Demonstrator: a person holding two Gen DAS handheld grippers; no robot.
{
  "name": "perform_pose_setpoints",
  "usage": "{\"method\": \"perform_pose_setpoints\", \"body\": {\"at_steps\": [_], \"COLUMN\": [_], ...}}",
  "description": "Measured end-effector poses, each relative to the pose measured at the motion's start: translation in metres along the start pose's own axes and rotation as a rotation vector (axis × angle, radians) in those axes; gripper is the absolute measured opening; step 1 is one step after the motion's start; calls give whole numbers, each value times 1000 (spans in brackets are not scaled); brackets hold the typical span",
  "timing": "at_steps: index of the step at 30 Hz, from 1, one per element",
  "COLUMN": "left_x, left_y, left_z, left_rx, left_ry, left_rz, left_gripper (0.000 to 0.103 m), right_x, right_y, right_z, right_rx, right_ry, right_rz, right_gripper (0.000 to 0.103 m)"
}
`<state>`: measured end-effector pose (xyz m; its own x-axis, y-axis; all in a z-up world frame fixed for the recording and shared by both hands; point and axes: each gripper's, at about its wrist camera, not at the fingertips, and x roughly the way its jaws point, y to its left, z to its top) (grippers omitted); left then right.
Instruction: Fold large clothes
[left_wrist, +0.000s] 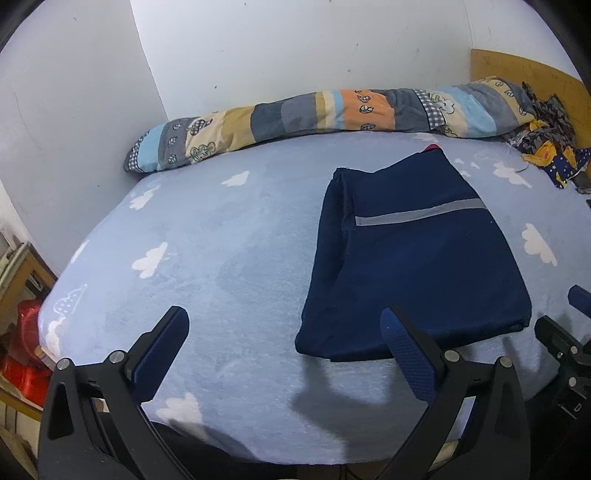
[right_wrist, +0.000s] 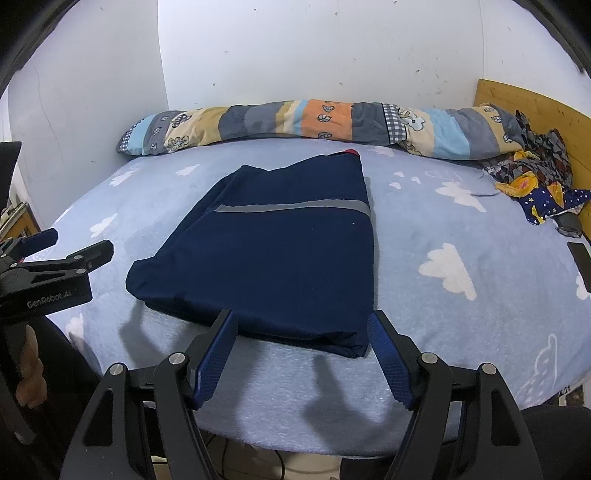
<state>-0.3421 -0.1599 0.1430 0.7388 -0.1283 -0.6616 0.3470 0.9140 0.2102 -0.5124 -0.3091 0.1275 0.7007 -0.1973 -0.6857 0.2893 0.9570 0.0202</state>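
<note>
On bed (right_wrist: 461, 332), near edge, centre: navy garment (right_wrist: 280, 258), folded flat w/ grey stripe across. Left gripper (left_wrist: 284, 332) & right gripper (right_wrist: 303, 325) both spread wide, nothing held, just short of garment's near edge. Far side: rolled quilt (right_wrist: 295, 122); far right: patterned cloth pile (right_wrist: 539, 177).
</note>
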Motion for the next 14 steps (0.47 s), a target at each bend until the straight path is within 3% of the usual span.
{"method": "perform_pose_setpoints", "body": {"at_steps": [7,14], "left_x": [6,13], "left_y": [2,17], "left_z": [1,1], "left_rx": [2,-61], "left_ry": [34,71], "left_rz": [-6,-37], "left_gripper": [103,103], "right_x": [1,0], "right_y": [-2,-3], "right_z": [0,0], "right_rx": [7,11], "right_ry": [4,0], "right_rz": [-2,-2], "right_gripper": [75,75]}}
